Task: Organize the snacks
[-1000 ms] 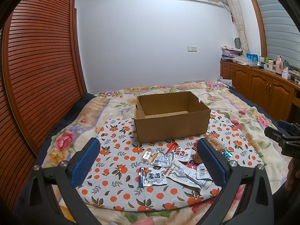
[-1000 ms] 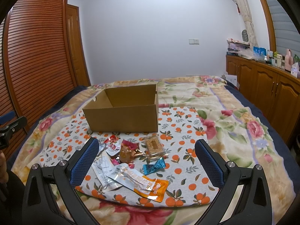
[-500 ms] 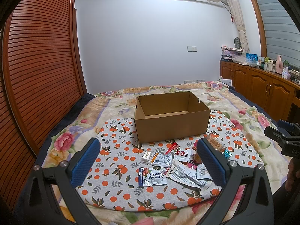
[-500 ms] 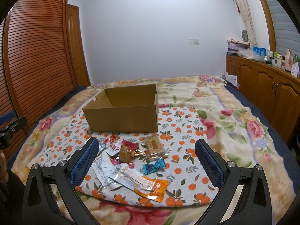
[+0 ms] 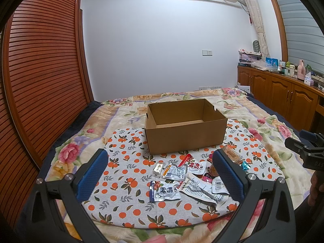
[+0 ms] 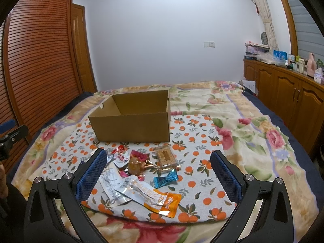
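Both grippers are hovering above the near edge of a bed (image 5: pixel 263 117), holding nothing. The left gripper (image 5: pixel 160 168) is keeping its blue pads (image 5: pixel 92 174) wide apart, and the right gripper (image 6: pixel 158 169) is likewise standing spread, its pads (image 6: pixel 224 174) framing the snack pile.

An open cardboard box (image 5: pixel 185 125) is sitting on an orange-print cloth (image 5: pixel 125 162) in the middle of the bed, showing a bare brown floor inside. The snacks are lying scattered on the cloth just near of the box, none inside it. In the left view, a blue-and-white pouch (image 5: pixel 164 190) is lying nearest, with a silver packet (image 5: pixel 175 171) beyond it and a long crinkled white wrapper (image 5: pixel 202 189) to its right. In the right view, an orange-ended packet (image 6: pixel 154 197) is lying nearest, a blue candy (image 6: pixel 166 179) just beyond it, a clear pack of brown biscuit (image 6: pixel 165 156) farther still, and a golden-brown wrapped piece (image 6: pixel 137 165) to the left of that.

Wooden cabinets (image 6: pixel 283 89) are running along the right wall.
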`<state>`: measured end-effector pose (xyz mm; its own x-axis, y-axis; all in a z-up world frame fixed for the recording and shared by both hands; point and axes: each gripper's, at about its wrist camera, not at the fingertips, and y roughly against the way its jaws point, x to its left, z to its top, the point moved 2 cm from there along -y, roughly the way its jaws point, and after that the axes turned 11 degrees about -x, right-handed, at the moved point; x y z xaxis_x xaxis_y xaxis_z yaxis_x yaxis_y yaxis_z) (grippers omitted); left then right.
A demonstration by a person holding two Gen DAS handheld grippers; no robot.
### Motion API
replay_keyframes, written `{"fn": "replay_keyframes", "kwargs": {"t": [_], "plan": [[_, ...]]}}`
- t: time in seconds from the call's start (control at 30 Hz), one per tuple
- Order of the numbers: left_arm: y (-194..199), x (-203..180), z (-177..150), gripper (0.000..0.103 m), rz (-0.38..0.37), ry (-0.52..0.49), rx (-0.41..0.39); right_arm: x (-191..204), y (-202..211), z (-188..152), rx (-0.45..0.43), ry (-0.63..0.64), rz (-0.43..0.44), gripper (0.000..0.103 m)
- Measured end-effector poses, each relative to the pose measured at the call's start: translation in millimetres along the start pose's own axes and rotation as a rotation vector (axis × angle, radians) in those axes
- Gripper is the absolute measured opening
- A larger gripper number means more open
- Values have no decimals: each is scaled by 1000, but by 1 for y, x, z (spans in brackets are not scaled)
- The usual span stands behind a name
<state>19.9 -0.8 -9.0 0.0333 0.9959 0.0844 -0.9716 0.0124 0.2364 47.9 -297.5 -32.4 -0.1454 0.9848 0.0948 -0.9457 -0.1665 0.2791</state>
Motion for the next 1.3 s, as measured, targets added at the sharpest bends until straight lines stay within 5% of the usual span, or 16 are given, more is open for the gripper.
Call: {"fn": "replay_keyframes", "kwargs": {"t": [0.93,1.3], "plan": [[-5,2,-4,103,-3,-2,29,0,-3,-2,10,4,-2,103],[-54,4,-16,103,-83,15,182,7,-38,-14,99,59,22,103]]}}
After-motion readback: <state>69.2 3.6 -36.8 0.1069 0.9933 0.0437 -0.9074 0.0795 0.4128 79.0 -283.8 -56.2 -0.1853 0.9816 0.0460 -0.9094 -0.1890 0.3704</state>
